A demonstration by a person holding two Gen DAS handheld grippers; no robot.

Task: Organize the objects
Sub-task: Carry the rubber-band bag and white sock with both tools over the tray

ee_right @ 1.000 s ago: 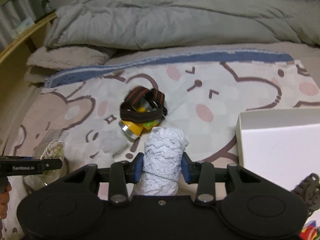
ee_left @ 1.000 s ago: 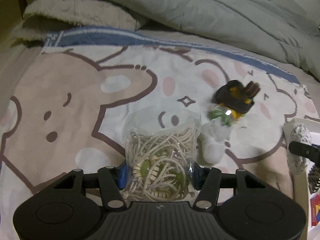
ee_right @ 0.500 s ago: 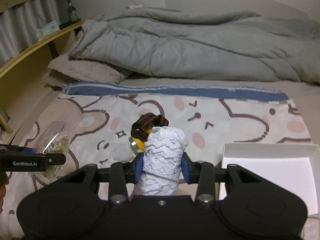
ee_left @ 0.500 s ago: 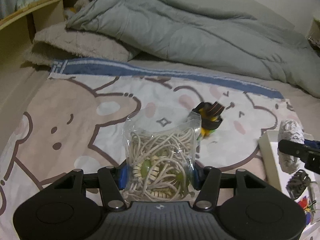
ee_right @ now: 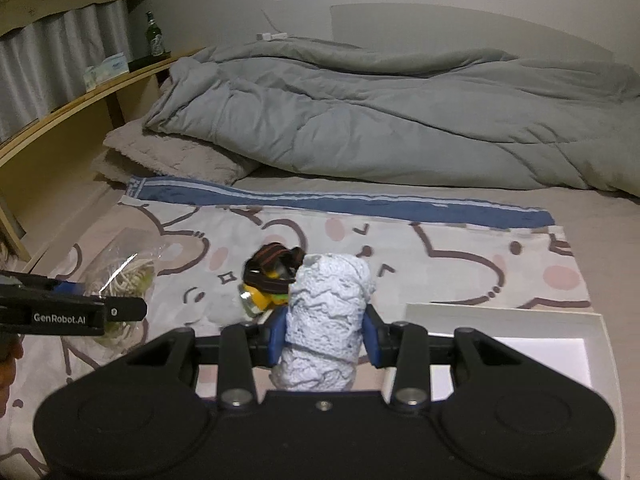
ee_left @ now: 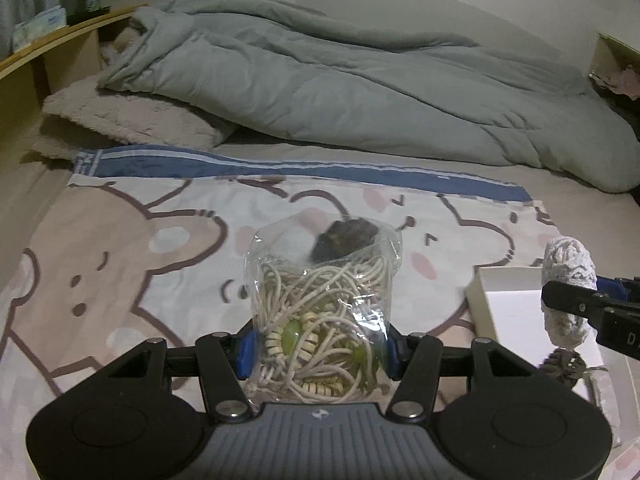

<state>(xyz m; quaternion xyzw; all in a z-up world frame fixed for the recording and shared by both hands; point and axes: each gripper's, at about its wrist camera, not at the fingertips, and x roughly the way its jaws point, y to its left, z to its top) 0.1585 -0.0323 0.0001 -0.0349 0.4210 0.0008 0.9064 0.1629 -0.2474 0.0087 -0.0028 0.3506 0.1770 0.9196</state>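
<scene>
My left gripper is shut on a clear plastic bag of cream cords and green beads, held above the bear-print blanket. My right gripper is shut on a white lace roll; the roll also shows at the right of the left wrist view. A yellow headlamp with a black and orange strap lies on the blanket behind the roll. An open white box sits to the right, and in the left wrist view a dark tangled item lies in it.
A grey duvet and a beige pillow lie at the back of the bed. A wooden shelf with a green bottle runs along the left. The left gripper also shows in the right wrist view.
Both grippers have risen and tilted up with their loads, so more of the duvet and the wall shows. The white box has come further into both views.
</scene>
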